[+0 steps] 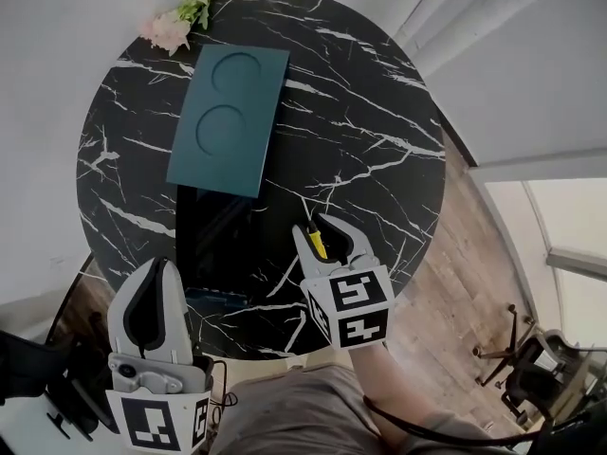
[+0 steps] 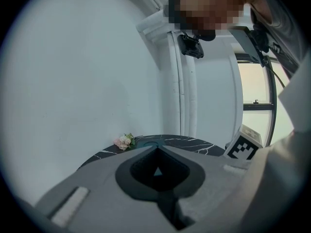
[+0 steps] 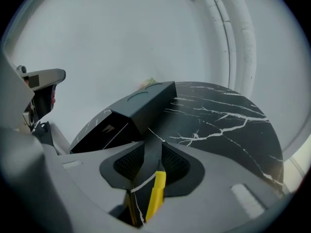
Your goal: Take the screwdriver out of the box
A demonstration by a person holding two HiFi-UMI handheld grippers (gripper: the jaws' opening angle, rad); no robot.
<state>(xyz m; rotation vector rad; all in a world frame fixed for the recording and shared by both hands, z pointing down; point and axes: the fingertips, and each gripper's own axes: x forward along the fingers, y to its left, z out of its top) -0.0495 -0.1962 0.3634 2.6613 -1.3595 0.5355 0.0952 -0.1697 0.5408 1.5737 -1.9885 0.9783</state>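
The screwdriver is out of the box, between the jaws of the right gripper. What shows of it is a slim, bright yellow handle with a dark stub at its far end. It points forward along the jaws and its near end is hidden under the gripper body. In the right gripper view the screwdriver sits in the gap nearer the right jaw. The right gripper has its jaws apart and marble shows between them, so the pads are not pressing on the handle. Whether the handle rests on the table cannot be told.

Just left of this gripper stands the box, black, long and open on top, with its inside dark. Ahead of the jaws and to their left is the lid, teal with two round recesses, its near edge over the box's far end. Under both is the table, round, black marble with white veins. At its far rim, past the lid, lie some flowers, pink with green leaves.

The left gripper hangs at the table's near edge, left of the box. Its jaws are closed tip to tip on nothing, as the left gripper view shows.
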